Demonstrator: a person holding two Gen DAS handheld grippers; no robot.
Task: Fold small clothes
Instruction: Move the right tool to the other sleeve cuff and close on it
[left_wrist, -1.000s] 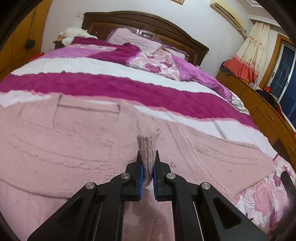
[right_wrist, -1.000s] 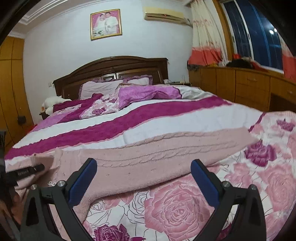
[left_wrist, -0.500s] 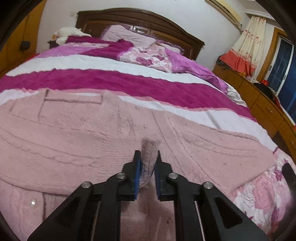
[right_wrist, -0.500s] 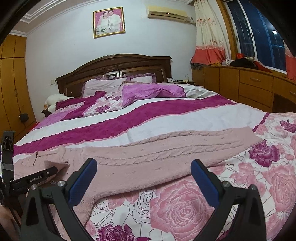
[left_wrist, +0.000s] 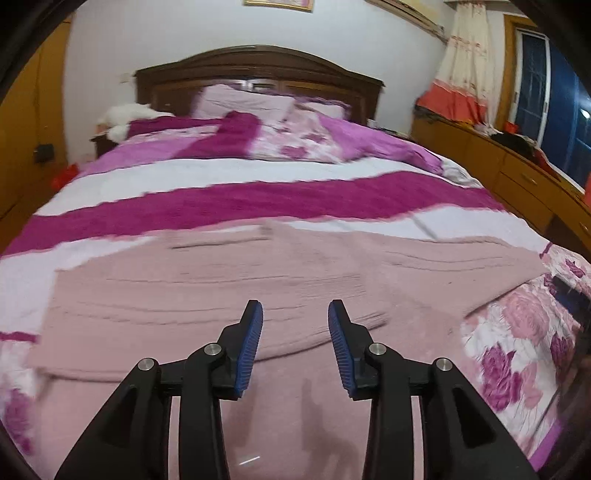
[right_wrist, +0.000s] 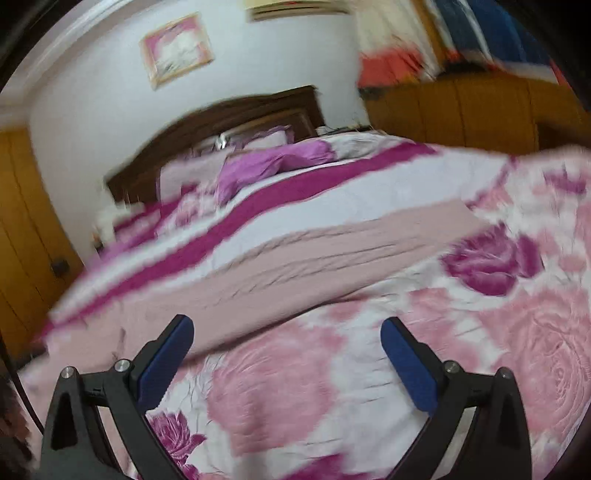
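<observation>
A bedroom, a floral quilt (right_wrist: 280, 398) covering the bed. Left gripper (left_wrist: 295, 332) and right gripper (right_wrist: 286, 354) both spread, empty. The pink sweater (left_wrist: 207, 291) lies flat beyond them: soft, light, floppy knit; pinch an edge or sleeve end (right_wrist: 443, 221)

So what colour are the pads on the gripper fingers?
Blue, ribbed pads on black fingers; clearest in the left wrist view.

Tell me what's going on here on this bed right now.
A person with a handheld gripper in each hand is folding a pink knit sweater spread on the bed. The left gripper is open above the sweater, holding nothing. The right gripper is also open and empty, over the floral bedspread near the sweater's edge. One sleeve appears laid across the body.
</observation>
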